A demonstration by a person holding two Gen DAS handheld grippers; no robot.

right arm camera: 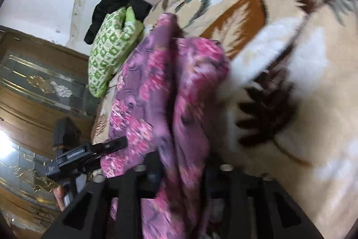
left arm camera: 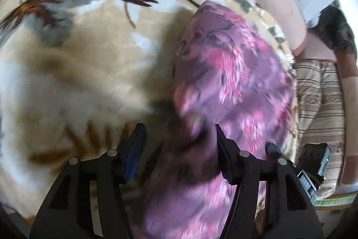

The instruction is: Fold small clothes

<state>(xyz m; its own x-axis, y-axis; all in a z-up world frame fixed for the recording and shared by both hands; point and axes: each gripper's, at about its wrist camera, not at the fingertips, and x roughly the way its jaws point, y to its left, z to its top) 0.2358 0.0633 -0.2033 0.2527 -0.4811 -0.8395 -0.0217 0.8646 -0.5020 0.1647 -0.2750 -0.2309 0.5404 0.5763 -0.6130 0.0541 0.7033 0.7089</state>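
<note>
While the purple-and-pink floral garment (left arm camera: 235,73) lies bunched on the beige leaf-print blanket (left arm camera: 94,55), we hold our left gripper (left arm camera: 179,142) over its near end with the jaws standing apart. In the left wrist view the cloth runs from between the two black fingers (left arm camera: 137,145) up and to the right, toward the blanket's edge; the picture is blurred there, but the pads do not look pressed on the fabric. Beyond that edge we see a striped brown cloth (left arm camera: 317,93) and part of our right gripper's body.

In the right wrist view the same garment (right arm camera: 161,86) is drawn into a long, ridged heap that passes down between the fingers of our right gripper (right arm camera: 181,174). Those jaws also stand apart, with the fabric draped loosely in the gap and over the gripper's frame; we cannot tell whether any fold touches a pad. At the left of this view our left gripper (right arm camera: 116,145) reaches in beside the garment's edge.

Further up the blanket (right arm camera: 279,59), near its far edge, a green-and-white patterned cloth (right arm camera: 107,53) lies touching a black garment (right arm camera: 111,6). Both sit just beside the far end of the purple piece. A carved wooden cabinet (right arm camera: 33,93) stands beyond the bed.
</note>
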